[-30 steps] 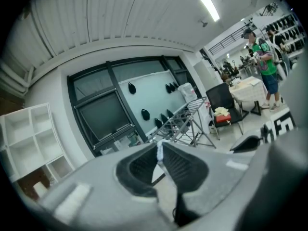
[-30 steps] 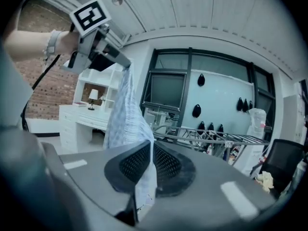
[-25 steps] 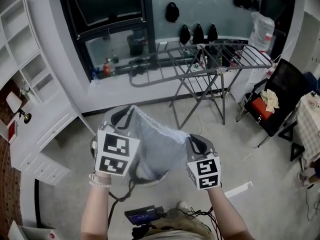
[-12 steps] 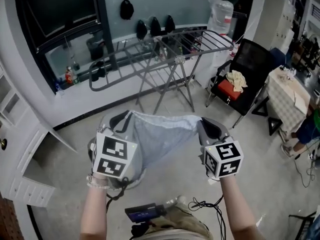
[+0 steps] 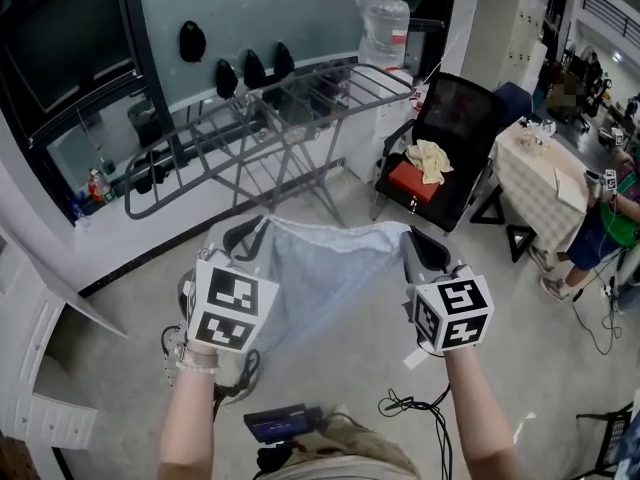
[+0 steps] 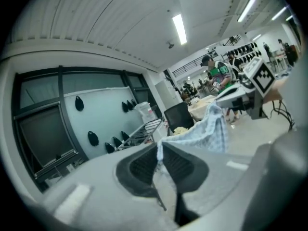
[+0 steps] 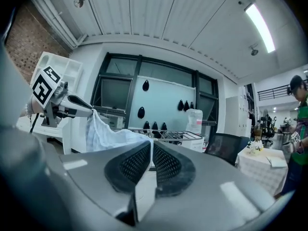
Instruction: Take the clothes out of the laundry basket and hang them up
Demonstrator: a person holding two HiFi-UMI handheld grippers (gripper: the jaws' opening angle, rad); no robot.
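In the lower middle of the head view, the left gripper [image 5: 246, 238] and the right gripper [image 5: 414, 249] hold a pale blue-grey garment [image 5: 318, 280] stretched out between them, above the grey floor [image 5: 520, 368]. Its top edge runs nearly straight from one claw to the other and the rest sags below in a loose fold. In the left gripper view the jaws are pressed together on a corner of the fabric, which runs away to the right towards the other gripper. In the right gripper view the jaws likewise pinch a thin edge of the garment, which leads off to the left. A metal drying rack [image 5: 262, 108] stands in the upper middle of the head view, well apart from the garment, in front of a pale wall with dark windows. To its right is a black office chair [image 5: 452, 118] with a red cushion [image 5: 408, 181] and a yellowish cloth [image 5: 430, 158] on its seat. At the right edge stands a table with a white cover [image 5: 540, 183].
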